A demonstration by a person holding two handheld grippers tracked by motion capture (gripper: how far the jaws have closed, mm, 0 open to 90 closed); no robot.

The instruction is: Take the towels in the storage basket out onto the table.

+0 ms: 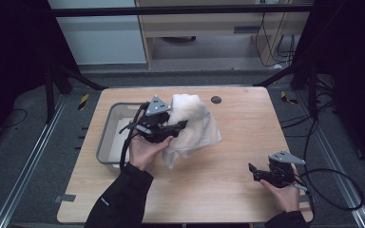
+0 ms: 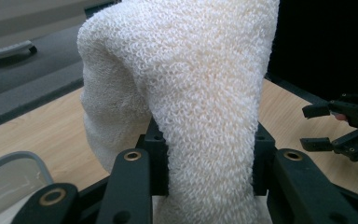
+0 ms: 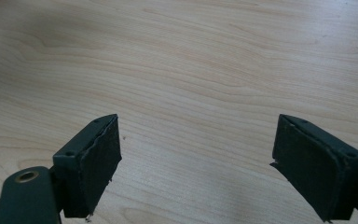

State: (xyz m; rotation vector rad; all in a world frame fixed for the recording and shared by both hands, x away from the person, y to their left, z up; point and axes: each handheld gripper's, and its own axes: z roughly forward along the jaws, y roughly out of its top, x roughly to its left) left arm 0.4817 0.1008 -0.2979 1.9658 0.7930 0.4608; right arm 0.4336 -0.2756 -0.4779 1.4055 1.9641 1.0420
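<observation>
Terry cloth: the towel (image 1: 192, 124) is white and looped, bunched into a thick fold; in the left gripper view its pile reads as tight curls.
Towel, place: lifted above the table (image 1: 228, 152), just right of the tray (image 1: 105, 142), its lower end hanging towards the wood.
Left gripper (image 1: 164, 128): clamped on the towel; in the left gripper view the fold (image 2: 205, 116) passes between the two black jaws, which press it from both sides.
Right gripper (image 1: 261, 173): held low over the table's near right corner, well apart from the towel; in the right gripper view the jaws stand wide apart with bare wood (image 3: 191, 84) between them and nothing in their hold.
Table: light wood with visible grain, rounded corners, a small dark round hole (image 1: 216, 99) near the far edge, just right of the towel.
Tray: grey, shallow, rectangular, at the table's left edge, touching the left hand's side of the towel's hold in the high view; its inside looks pale.
Room: grey carpeted floor (image 1: 24, 142), metal rails along both sides of the table, black frame struts, a pale wooden cabinet (image 1: 209, 33) beyond the far edge.
Cables (image 1: 332, 190): black loops trail on the floor right of the table.
Obstructions: the left gripper's body and hand cover the towel's left part in the high view.
</observation>
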